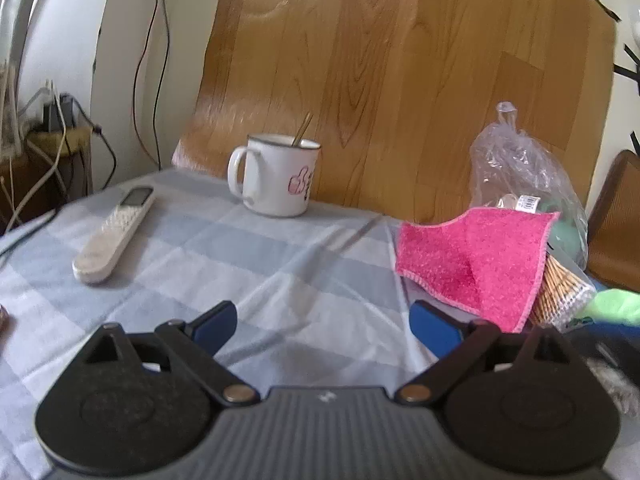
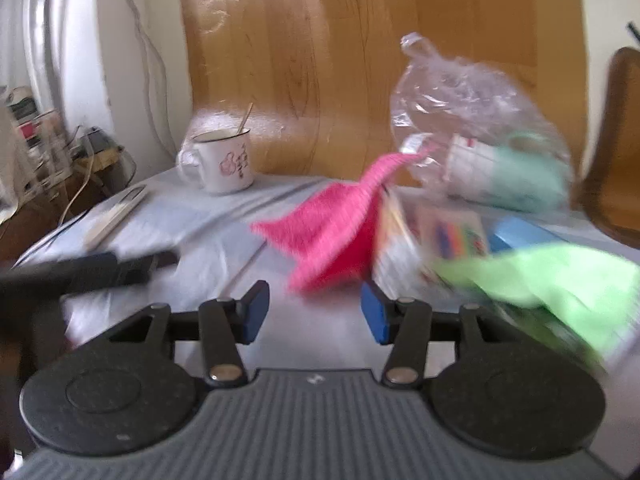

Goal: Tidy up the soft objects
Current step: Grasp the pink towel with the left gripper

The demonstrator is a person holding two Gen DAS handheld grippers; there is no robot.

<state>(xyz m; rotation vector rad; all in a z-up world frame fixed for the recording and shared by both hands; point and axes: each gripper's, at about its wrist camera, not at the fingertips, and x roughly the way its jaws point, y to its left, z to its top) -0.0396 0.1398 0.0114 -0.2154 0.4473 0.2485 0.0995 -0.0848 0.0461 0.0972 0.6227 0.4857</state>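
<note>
A pink cloth (image 1: 476, 264) is draped over a pack of wooden sticks (image 1: 560, 296) at the right of the table; it also shows in the right wrist view (image 2: 336, 232), propped against a colourful box (image 2: 436, 236). A green cloth (image 2: 560, 276) lies at the right, and its edge shows in the left wrist view (image 1: 616, 306). My left gripper (image 1: 322, 326) is open and empty, left of the pink cloth. My right gripper (image 2: 314, 312) is open and empty, just in front of the pink cloth. The left gripper shows as a dark blur in the right wrist view (image 2: 88, 270).
A white mug (image 1: 276, 180) with a spoon stands at the back. A white remote (image 1: 116, 236) lies at the left. A clear plastic bag (image 2: 476, 132) with items sits behind the cloths. A blue-checked tablecloth (image 1: 240, 248) covers the table. A wooden board (image 1: 400, 60) leans behind.
</note>
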